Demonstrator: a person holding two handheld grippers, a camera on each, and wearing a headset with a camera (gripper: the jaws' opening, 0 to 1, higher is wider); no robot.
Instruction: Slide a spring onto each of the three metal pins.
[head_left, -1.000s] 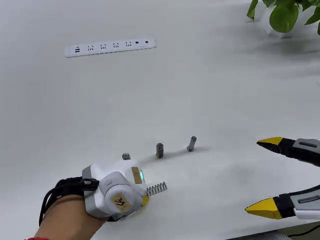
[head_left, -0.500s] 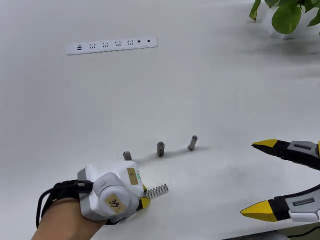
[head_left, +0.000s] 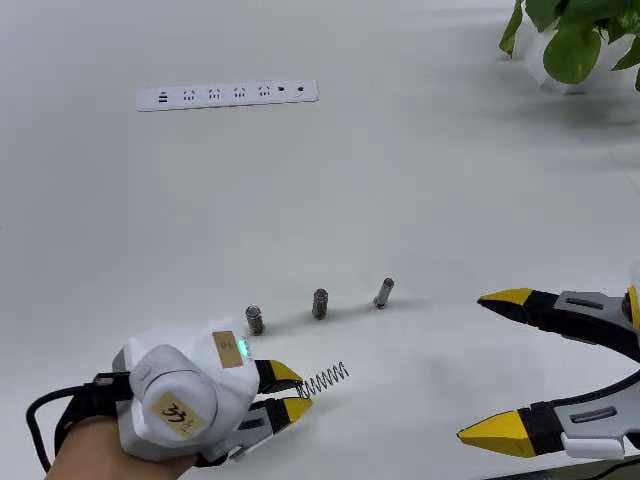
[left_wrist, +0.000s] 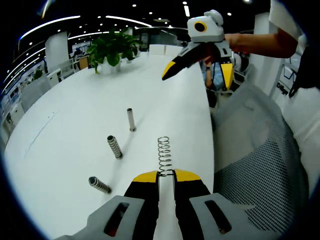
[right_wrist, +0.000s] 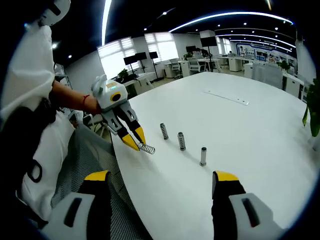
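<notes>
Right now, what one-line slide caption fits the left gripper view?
Left gripper holds a spring by its end; ahead, near pin and middle pin sprung, far pin bare.

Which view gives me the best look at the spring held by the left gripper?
The left gripper view: the spring sticks straight ahead, one end pinched between the jaws. The head view shows it small and side-on, as does the right gripper view.

Head view looks down; both gripper views face each other across the pins (head_left: 320, 303).
</notes>
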